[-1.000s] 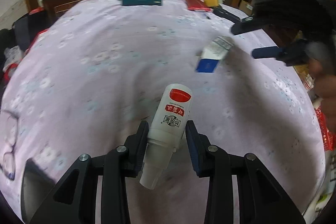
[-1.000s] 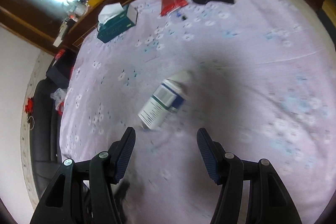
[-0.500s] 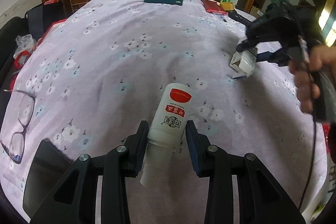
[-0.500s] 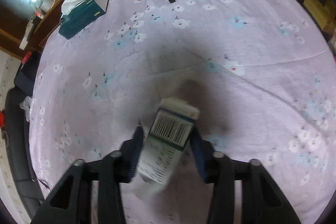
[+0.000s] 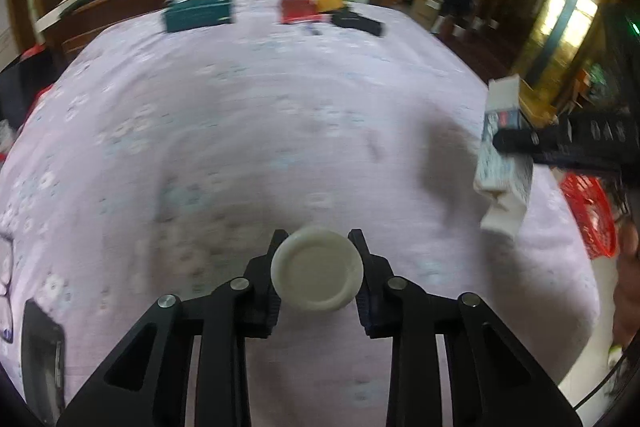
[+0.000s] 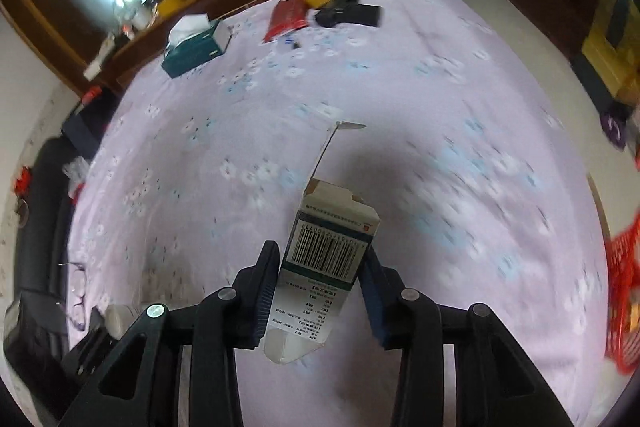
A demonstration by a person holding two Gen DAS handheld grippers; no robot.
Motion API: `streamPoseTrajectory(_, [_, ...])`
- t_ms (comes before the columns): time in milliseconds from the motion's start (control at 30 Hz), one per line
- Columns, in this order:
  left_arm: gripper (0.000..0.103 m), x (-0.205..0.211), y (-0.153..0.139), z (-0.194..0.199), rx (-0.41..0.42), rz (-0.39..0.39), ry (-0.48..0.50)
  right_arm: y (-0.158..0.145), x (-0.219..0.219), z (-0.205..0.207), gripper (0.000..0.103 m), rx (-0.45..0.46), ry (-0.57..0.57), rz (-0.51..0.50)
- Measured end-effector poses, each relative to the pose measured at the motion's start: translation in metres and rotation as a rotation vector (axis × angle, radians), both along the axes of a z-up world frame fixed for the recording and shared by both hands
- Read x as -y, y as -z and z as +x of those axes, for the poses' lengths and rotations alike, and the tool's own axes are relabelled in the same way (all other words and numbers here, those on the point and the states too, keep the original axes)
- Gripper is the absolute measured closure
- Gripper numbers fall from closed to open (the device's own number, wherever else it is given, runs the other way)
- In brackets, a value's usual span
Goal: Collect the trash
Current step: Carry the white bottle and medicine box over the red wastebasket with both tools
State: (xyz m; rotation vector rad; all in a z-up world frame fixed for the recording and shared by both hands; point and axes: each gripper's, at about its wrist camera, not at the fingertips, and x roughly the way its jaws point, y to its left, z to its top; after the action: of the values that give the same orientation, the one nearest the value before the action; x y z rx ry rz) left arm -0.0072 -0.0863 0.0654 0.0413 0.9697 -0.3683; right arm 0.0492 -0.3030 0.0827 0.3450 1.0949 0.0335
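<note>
Floral lilac bedspread [image 6: 460,75], left gripper [image 5: 318,277] fingers closing on one white bottle [image 5: 317,275], right gripper [image 6: 322,285] pinching one carton [image 6: 328,259], one red basket [image 5: 588,215]

A white plastic bottle [image 5: 317,275], seen end-on so that only its round flat base shows, sits clamped between the closing left tongs [image 5: 316,277], raised above the lilac flowered bed [image 5: 248,131]. A small white-and-green cardboard box [image 6: 328,267] with a barcode on its face and its top flap standing open is pinched, slightly tilted, in the right tongs [image 6: 320,291], also off the bed. At the bed's right edge stands a red mesh basket [image 5: 588,211].
</note>
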Motion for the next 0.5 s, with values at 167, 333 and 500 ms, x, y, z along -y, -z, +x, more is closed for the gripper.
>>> streamPoseTrajectory(167, [0.075,0.057,-0.012,-0.013,0.030,0.005,0.109,-0.001,0.055,-0.054,0.060,-0.006,0.089,0.004])
streamPoseTrajectory(333, [0.074,0.118,-0.023,-0.030,0.056,0.008,0.210,-0.010,0.112,-0.101,0.060,0.016,0.184,0.012])
streamPoseTrajectory(500, [0.074,0.180,-0.035,-0.053,0.084,0.015,0.305,-0.020,0.161,-0.142,0.060,0.041,0.267,0.023])
